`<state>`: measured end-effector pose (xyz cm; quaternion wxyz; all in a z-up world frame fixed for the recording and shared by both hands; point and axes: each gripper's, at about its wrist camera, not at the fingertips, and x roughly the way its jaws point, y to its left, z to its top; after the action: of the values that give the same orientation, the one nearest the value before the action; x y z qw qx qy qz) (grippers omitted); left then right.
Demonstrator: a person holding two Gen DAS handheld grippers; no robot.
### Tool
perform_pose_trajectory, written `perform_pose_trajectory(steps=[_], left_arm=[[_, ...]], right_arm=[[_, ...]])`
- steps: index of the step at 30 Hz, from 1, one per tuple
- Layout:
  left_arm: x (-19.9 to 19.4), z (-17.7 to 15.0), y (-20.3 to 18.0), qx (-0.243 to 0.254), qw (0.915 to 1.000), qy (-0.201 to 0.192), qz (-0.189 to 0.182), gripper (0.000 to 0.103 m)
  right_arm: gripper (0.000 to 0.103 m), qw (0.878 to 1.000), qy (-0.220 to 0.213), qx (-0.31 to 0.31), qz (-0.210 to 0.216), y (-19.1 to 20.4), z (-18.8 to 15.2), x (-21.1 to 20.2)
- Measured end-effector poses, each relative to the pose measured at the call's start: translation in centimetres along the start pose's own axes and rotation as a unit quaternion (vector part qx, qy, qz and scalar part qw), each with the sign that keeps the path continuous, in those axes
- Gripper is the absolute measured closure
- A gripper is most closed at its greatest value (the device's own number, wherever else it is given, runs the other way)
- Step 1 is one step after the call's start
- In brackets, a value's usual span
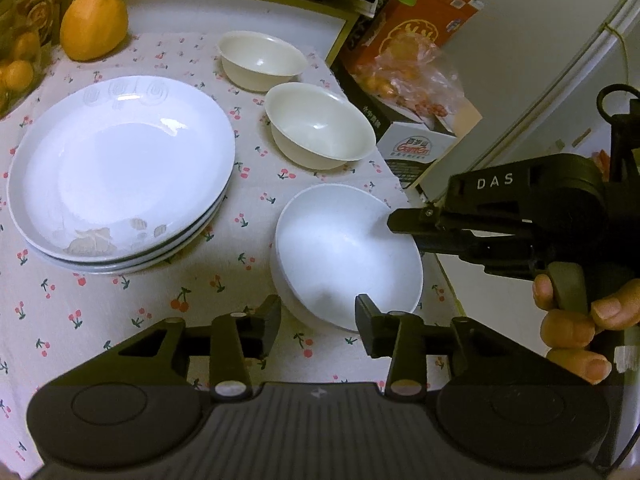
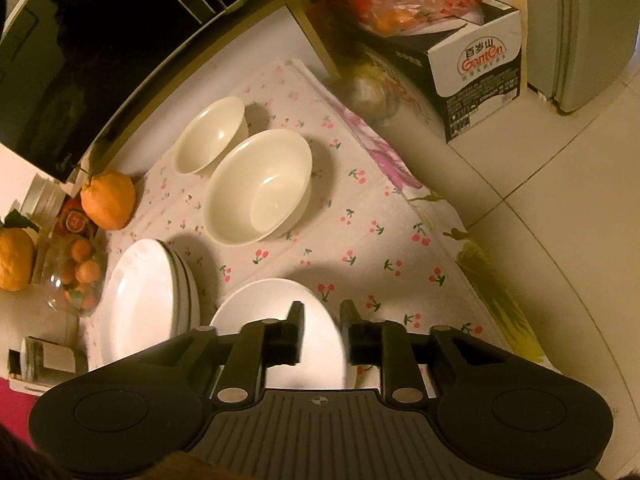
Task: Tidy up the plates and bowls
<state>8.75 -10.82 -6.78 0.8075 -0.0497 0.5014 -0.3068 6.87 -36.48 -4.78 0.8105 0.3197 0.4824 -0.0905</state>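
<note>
Plates and bowls sit on a cherry-print tablecloth point(image 1: 100, 312) covering a small table. On the left side of the left wrist view, a stack of white plates point(image 1: 120, 168) rests flat, three rims showing. Two cream bowls stand upright beyond it — the far cream bowl point(image 1: 262, 60) and the near cream bowl point(image 1: 320, 126), close together but apart. Nearest the cameras is a white bowl point(image 1: 346, 256), seated on what looks like a second bowl beneath it, just beside the table's right edge.

The left gripper point(image 1: 318, 320) hovers at this bowl's near rim with its jaws parted; the rim lies in the gap, and neither pad presses on it. The right gripper point(image 1: 404, 228), held by a person's hand point(image 1: 576, 320), reaches in from the right, its tip over the bowl's far rim. In the right wrist view its jaws point(image 2: 320, 316) stand slightly apart with the bowl's rim between them, no pad visibly squeezing it.

A large orange citrus fruit point(image 1: 94, 24) sits at the table's far left corner. A cardboard box point(image 2: 476, 80) stands on the floor past the table.
</note>
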Motion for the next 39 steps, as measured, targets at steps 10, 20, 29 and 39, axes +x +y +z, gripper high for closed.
perform_pose_trajectory(steps=[10, 20, 29, 39], left_arm=[[-0.5, 0.3, -0.8, 0.034, 0.9993, -0.011, 0.005, 0.035], [-1.0, 1.1, -0.9, 0.041, 0.9974, -0.039, 0.044, 0.006], [-0.8, 4.3, -0.4, 0.044, 0.9941, -0.062, 0.077, 0.001], [1.5, 9.2, 0.9, 0.049, 0.9930, -0.068, 0.084, 0.001]], right_arm=[[0.043, 0.999, -0.016, 0.015, 0.035, -0.2, 0.5, -0.7], [0.020, 0.996, -0.027, 0.041, 0.071, -0.7, 1.3, -0.8], [0.015, 0.985, -0.050, 0.106, 0.124, -2.4, 2.2, -0.2], [0.015, 0.960, -0.053, 0.203, 0.184, -5.0, 2.8, 1.5]])
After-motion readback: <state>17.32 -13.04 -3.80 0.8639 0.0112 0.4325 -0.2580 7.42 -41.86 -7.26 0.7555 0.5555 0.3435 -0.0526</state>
